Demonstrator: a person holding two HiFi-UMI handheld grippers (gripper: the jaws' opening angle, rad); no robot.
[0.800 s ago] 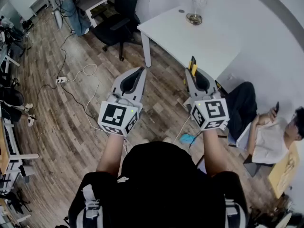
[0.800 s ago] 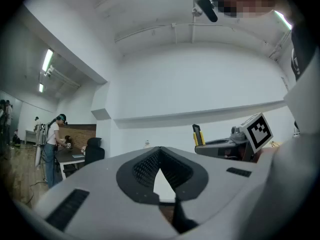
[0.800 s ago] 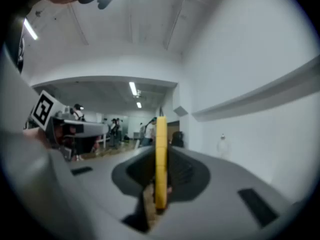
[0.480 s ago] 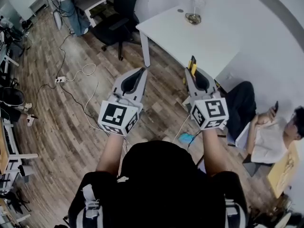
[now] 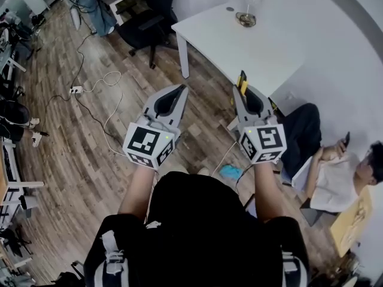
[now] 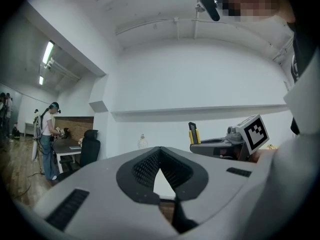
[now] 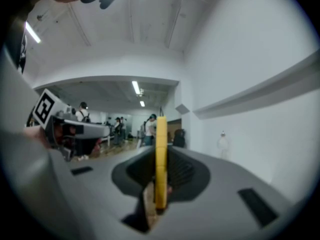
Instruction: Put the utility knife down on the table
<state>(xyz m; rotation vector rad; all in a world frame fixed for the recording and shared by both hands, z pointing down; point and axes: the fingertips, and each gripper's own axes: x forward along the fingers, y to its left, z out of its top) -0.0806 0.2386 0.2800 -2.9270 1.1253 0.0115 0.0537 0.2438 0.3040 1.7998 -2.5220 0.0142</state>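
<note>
Head view has the person standing on the wooden floor [image 5: 90, 136], short of the white surface [image 5: 263, 46], with both tools held out level in front of the body. The right tool [image 5: 244, 94] is clamped on the utility knife [image 5: 242, 81], which sticks up out of the jaw tips, yellow and black. So the knife is in the air, near the surface's near edge and not yet on it.

The right gripper view shows the knife standing on edge between the pads, its narrow yellow side toward the camera. That looks like a carrying grip, with the pads pressed on its flat sides so that it cannot swing. Whether the blade is out cannot be told.

The left tool [image 5: 178, 90] has its jaws together at the tips with nothing between them. It is held beside the right one and apart from it. It seems to have no part in this step and is simply kept clear.

The putting-down is not yet done. The near part of the surface is bare, and the glass vessel [image 5: 247, 8] stands well away at the far end. A person [image 5: 335, 172] sits on the floor to the right, near the surface.
</note>
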